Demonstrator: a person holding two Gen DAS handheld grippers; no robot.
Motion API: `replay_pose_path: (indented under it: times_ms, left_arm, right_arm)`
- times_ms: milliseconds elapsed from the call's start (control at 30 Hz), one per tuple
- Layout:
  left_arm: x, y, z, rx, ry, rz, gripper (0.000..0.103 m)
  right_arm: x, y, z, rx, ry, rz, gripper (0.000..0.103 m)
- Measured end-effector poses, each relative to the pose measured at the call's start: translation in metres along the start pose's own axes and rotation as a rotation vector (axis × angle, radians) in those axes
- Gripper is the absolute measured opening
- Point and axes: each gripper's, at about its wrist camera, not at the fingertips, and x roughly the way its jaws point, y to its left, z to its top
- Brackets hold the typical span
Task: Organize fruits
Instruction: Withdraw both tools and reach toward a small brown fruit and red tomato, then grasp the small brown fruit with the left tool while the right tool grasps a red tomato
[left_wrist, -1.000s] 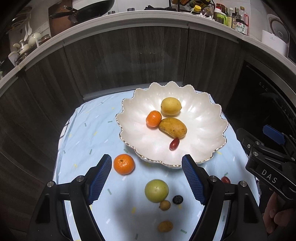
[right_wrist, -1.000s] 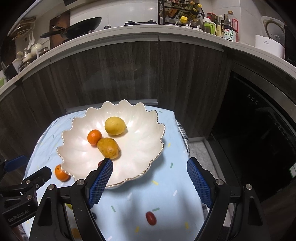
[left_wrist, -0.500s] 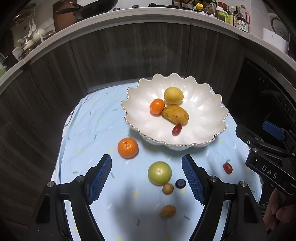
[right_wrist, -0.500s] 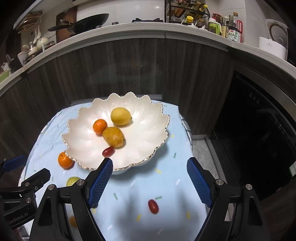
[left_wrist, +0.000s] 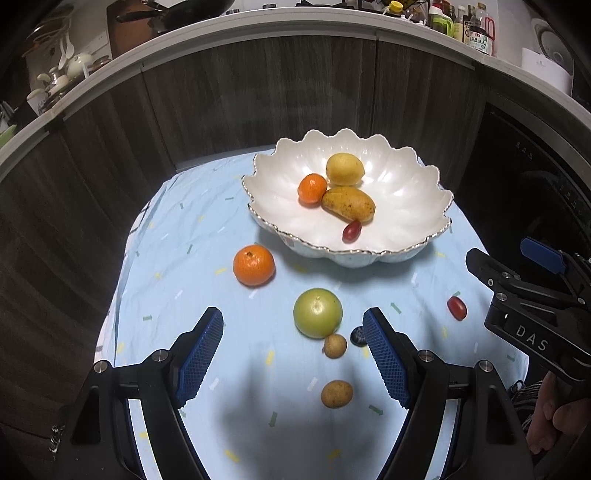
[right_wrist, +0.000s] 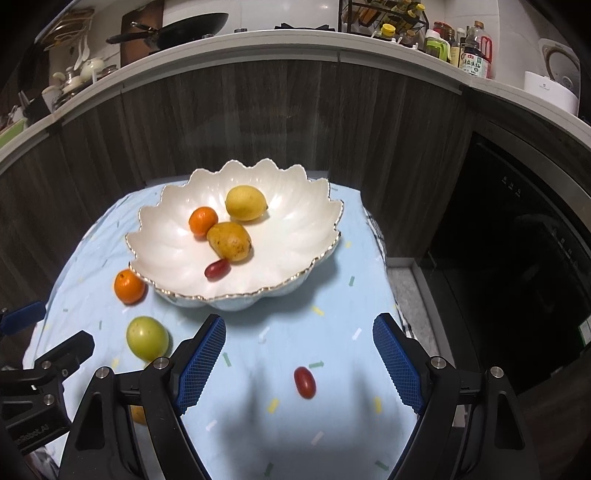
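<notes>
two hand-held grippers hang over a small table spread with a pale blue cloth, both with nothing between their blue pads; the left gripper stands with jaws spread, framing a green fruit, likely its next pick; the right gripper is likewise wide apart above a red grape tomato lying alone on the cloth at six o'clock from the bowl; the scalloped white bowl sits toward twelve o'clock on the table and seems the gathering place, since it already holds a lemon, a small orange, a speckled mango and a second red tomato; outside it, a larger orange rests just beside the rim at about eight o'clock; close under the green fruit lie a small tan fruit and a dark berry, with another tan fruit nearer the camera; these crowd the green fruit at five o'clock and could be nudged by a closing pad, while the tomato has clear cloth all round; the bowl's raised, gold-edged rim must be cleared on any drop; dark wood cabinets curve behind, under a counter with a pan and bottles; a person's hand grips the right tool at the left view's four o'clock edge.
</notes>
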Motion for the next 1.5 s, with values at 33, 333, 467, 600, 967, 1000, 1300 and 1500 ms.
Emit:
replay_pose_path:
  times_ms: [33, 333, 467, 600, 967, 1000, 1300, 1500]
  left_arm:
    - [0.0, -0.001, -0.002, 0.0, 0.001, -0.001, 0.078]
    - [0.008, -0.007, -0.018, 0.008, 0.025, -0.003, 0.078]
    - [0.011, -0.009, -0.024, 0.005, 0.036, -0.005, 0.078]
    - [0.014, -0.011, -0.03, 0.004, 0.042, -0.006, 0.078]
    - [0.025, -0.017, -0.044, -0.004, 0.071, -0.031, 0.078]
    - [0.027, -0.018, -0.045, -0.005, 0.075, -0.033, 0.078]
    - [0.039, -0.024, -0.055, -0.004, 0.108, -0.042, 0.077]
    - [0.046, -0.024, -0.06, -0.007, 0.127, -0.05, 0.071]
  right_arm:
    - [0.001, 0.0, -0.001, -0.003, 0.002, 0.001, 0.083]
    - [0.009, -0.004, -0.014, -0.014, 0.028, 0.005, 0.083]
    - [0.014, -0.005, -0.018, -0.011, 0.036, 0.006, 0.083]
    - [0.019, -0.007, -0.021, -0.01, 0.044, 0.005, 0.083]
    - [0.029, -0.011, -0.032, -0.015, 0.07, 0.0, 0.082]
    - [0.031, -0.012, -0.033, -0.014, 0.073, -0.002, 0.082]
    - [0.04, -0.015, -0.04, -0.004, 0.107, 0.001, 0.081]
    - [0.048, -0.015, -0.043, -0.009, 0.125, 0.0, 0.077]
